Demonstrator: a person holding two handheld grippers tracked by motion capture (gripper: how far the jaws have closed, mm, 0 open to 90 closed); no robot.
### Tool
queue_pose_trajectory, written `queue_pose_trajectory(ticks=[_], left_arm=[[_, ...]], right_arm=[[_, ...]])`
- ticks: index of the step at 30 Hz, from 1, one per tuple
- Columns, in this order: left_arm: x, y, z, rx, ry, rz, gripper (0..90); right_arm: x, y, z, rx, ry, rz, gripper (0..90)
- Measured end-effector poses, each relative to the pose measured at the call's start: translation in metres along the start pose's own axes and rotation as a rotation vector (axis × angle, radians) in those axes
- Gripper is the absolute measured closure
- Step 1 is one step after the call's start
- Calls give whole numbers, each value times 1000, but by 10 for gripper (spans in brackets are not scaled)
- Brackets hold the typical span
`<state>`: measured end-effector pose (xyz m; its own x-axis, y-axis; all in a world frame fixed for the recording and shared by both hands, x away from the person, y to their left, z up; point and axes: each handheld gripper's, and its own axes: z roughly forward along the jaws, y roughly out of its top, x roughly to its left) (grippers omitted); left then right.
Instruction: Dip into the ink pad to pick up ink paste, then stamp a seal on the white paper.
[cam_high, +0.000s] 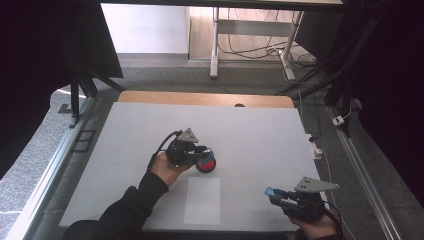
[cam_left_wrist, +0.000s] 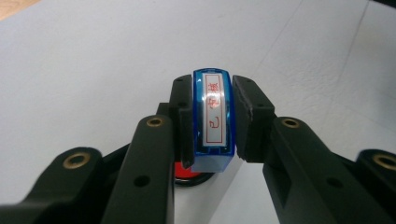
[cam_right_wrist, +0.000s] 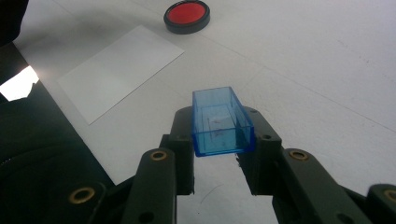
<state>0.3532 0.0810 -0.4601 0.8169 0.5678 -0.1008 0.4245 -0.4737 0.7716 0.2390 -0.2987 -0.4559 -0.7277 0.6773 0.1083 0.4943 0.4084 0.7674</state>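
**Stamp at the ink pad, cap held aside**

The white counter (cam_high: 125, 150) carries everything here, and the red ink pad (cam_high: 206, 165) near its middle serves as the landmark. Nearer the person than the ink pad lies 1 white sheet of paper (cam_high: 202, 200), flat and blank.

The left hand-held gripper (cam_high: 201, 150) sits just at the ink pad's left edge, its jaws pinching the blue stamp (cam_left_wrist: 213, 116) by its 2 long sides. In the left gripper view the stamp stands between the pads with its labelled top facing the camera, and the ink pad (cam_left_wrist: 187, 173) peeks out just beneath it. The right hand-held gripper (cam_high: 274, 194) is well to the right of the ink pad and nearer the person, its jaws clamped on the blue cap (cam_right_wrist: 222, 122), with the open side up and nothing inside.

My reading: this is the inking step, with the stamp over the pad, though contact cannot be told from these pictures. The next move seems to call for carrying the stamp to the paper and pressing it down squarely.

The stamp is a small translucent blue block with a white label framed in red and bearing red characters; the cap is clear blue plastic, box-shaped.
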Motion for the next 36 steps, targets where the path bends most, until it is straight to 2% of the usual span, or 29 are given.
queue_pose_trajectory(ticks=[5, 16, 24, 36], left_arm=[[-5, 0, -6, -4, -17, 1, 711], [-17, -1, -24, -13, -24, 23, 710], [-23, -3, -34, -37, -53, 21, 710], [-32, -11, -45, -57, -69, 18, 710]], right_arm=[[0, 0, 0, 3, -1, 0, 687], [0, 0, 0, 1, -2, 5, 687], [-1, 1, 0, 0, -2, 6, 687], [-1, 0, 0, -2, -6, 13, 687]])
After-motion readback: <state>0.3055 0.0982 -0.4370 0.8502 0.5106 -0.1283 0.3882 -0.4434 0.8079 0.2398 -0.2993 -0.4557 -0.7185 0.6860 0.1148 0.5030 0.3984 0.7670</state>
